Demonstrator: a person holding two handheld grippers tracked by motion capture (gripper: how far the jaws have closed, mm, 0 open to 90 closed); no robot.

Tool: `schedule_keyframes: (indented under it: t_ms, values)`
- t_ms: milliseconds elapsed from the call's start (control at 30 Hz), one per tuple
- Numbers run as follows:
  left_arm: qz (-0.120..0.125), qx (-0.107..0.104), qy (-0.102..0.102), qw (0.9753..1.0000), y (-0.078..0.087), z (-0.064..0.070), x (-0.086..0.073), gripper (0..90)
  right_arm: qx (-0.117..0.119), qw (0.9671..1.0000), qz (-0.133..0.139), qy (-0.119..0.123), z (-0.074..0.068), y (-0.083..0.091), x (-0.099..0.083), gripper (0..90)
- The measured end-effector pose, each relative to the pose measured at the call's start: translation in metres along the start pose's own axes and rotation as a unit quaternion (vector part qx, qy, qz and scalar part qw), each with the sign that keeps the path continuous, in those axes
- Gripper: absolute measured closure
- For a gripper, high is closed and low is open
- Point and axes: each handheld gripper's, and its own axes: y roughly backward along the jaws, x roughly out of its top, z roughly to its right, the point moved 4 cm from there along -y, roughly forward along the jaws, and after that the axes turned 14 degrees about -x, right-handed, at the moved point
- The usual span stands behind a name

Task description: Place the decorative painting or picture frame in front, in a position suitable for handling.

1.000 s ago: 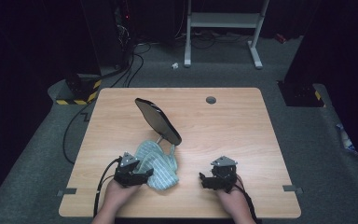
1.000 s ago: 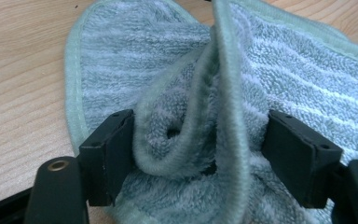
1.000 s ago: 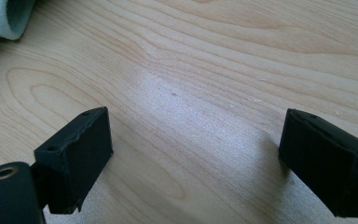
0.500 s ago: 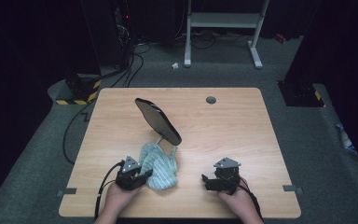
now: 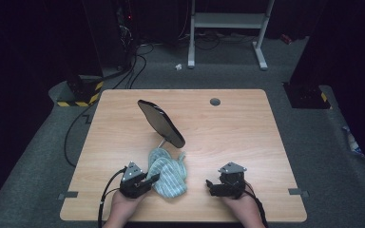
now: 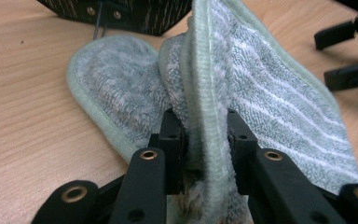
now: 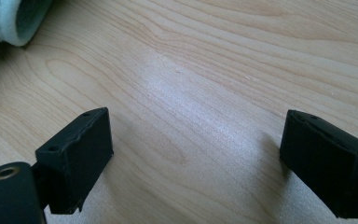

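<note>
Gripping a folded cloth [image 6: 261, 93], the left gripper [image 5: 145, 179] has its jaws clamped on the cloth's thick piped edge, which stands upright between them. Cloth is pale green terry, fluffy on one face, ribbed with white stripes on the other, rounded lobes with a stitched hem. It lies at about 6 o'clock on the surface [image 5: 228, 128], touching the left gripper and reaching back toward the mirror [image 5: 161, 122].

Right gripper [image 5: 215, 186] sits at 5 o'clock, well apart from the cloth, jaws wide apart over bare wood; its own view shows a cloth corner [image 7: 14, 18] at 10 o'clock.

Surface is a light wood-grain rectangle with rounded corners and a round grey grommet [image 5: 215, 101] at 12 o'clock. Grey carpet floor [image 5: 313, 142] around it, dark room behind.

Mirror is a dark flat oval, tilted on a thin stand, near centre at 11 o'clock from the cloth. Black cables [image 5: 123, 71] trail on the floor at 10 o'clock beside a yellow-black striped block [image 5: 81, 95]. White metal frame [image 5: 228, 28] at 12 o'clock.
</note>
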Motion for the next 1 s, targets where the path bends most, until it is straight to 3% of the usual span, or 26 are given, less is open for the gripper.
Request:
schedule_keyframes:
  t_ms: [167, 267, 367, 500, 633, 833, 1000]
  values:
    - [0.017, -0.007, -0.006, 0.9998, -0.004, 0.010, 0.005, 73.6, 0.010, 0.9995, 0.019, -0.023, 0.004, 0.008, 0.000, 9.3]
    - [0.026, -0.001, -0.016, 0.9995, -0.006, 0.017, 0.011, 73.6, -0.001, 0.9985, 0.037, -0.040, 0.013, 0.015, 0.002, 12.4]
    - [0.038, 0.000, -0.022, 0.9990, -0.006, 0.023, 0.018, 73.8, -0.030, 0.9961, 0.063, -0.053, 0.023, 0.024, 0.002, 14.4]
    - [0.048, -0.005, -0.028, 0.9984, -0.011, 0.030, 0.027, 73.9, -0.043, 0.9941, 0.078, -0.062, 0.034, 0.031, 0.000, 15.8]
    - [0.043, -0.014, -0.048, 0.9978, -0.027, 0.043, 0.036, 73.9, -0.066, 0.9918, 0.089, -0.064, 0.044, 0.036, -0.002, 17.9]
    - [0.024, -0.027, -0.067, 0.9971, -0.055, 0.055, 0.043, 73.8, -0.070, 0.9901, 0.091, -0.080, 0.056, 0.041, -0.004, 19.1]
    - [0.015, -0.035, -0.064, 0.9972, -0.074, 0.059, 0.045, 73.8, -0.068, 0.9900, 0.092, -0.083, 0.058, 0.043, -0.005, 19.5]
